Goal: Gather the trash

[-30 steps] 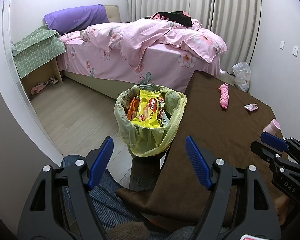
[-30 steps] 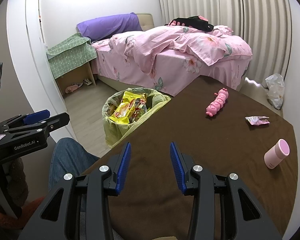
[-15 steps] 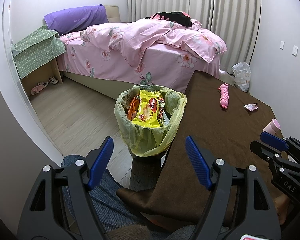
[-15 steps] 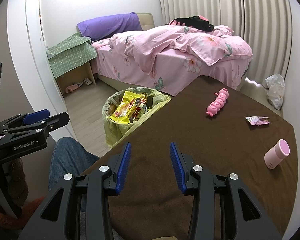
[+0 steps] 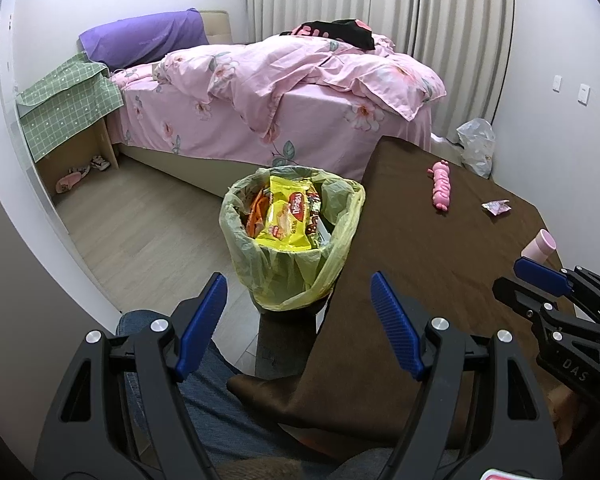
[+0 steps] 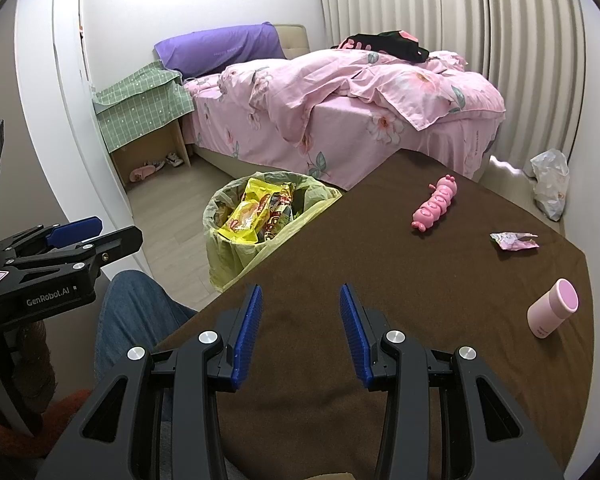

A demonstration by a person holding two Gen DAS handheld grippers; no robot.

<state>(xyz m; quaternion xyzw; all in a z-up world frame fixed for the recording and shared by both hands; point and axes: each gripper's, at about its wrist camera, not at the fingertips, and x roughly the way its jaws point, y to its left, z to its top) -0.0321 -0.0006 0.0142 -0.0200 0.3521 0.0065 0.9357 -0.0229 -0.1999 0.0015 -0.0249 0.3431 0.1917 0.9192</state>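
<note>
**Right wrist view: one wrapper left on the table, both grippers empty**

The right gripper (image 6: pixel 300 330) hangs over the near edge of the brown table (image 6: pixel 340 248), jaws apart with nothing between them. The crumpled wrapper (image 6: pixel 514 240) sits at the right of the frame, well apart from it, between the pink caterpillar toy (image 6: pixel 436 204) and the pink cup (image 6: pixel 552 308). The lined trash bin (image 6: pixel 260 216), already stuffed with snack bags, stands against the table's left edge, probably for short drops. The left gripper (image 5: pixel 298 320) is wide open and empty, hovering near the bin.
</note>
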